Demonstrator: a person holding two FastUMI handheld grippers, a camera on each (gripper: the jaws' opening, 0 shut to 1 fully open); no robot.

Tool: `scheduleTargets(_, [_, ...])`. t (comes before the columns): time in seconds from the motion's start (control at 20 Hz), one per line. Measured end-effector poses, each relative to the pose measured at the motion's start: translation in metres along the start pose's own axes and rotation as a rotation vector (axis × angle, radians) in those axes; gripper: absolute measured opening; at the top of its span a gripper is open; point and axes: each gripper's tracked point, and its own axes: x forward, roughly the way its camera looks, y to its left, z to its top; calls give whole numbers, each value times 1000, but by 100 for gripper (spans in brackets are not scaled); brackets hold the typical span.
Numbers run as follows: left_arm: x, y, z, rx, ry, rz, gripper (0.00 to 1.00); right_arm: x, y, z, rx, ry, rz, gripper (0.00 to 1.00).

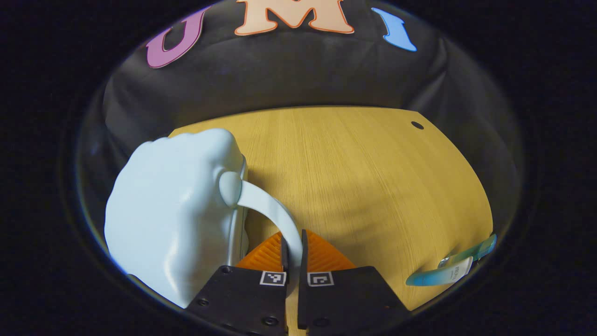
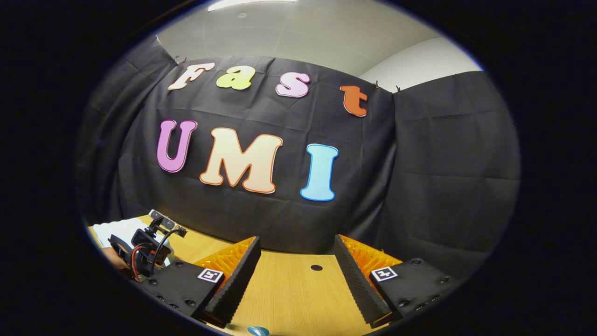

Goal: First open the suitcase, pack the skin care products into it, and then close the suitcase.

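Between the left gripper's closed fingers, the suitcase's thin, stiff handle is clamped; its glossy shell, left of them, looks slippery. The right gripper is held wide open, empty.

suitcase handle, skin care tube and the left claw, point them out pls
suitcase handle [image 1: 273,210], left gripper view, on its curved bar
skin care tube [image 1: 450,269], left gripper view, on its body near the table's right edge
left claw [image 1: 293,254], left gripper view, between its fingertips, shut on the handle
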Motion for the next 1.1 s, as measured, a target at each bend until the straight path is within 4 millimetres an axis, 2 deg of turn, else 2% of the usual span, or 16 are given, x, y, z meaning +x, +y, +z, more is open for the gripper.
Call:
scheduleTargets(0.25, [-48,13,29,16,-56,-6,2,4,12,1,34,-13,34,99])
scheduleTargets(0.4, [-81,39,63,30,-127,6,2,5,24,-2,59,-5,51,99])
scheduleTargets(0.55, [-111,67,87,-37,-176,-17,2,4,38,-4,74,-3,68,99])
scheduleTargets(0.8, [-137,129,117,-109,-249,1,5,6,70,-7,93,16,98,99])
scheduleTargets(0.85, [-141,143,122,-112,-261,13,2,6,77,-6,94,16,103,99])
scheduleTargets(1.1, [-150,211,127,-85,-277,90,2,9,103,-2,87,14,105,99])
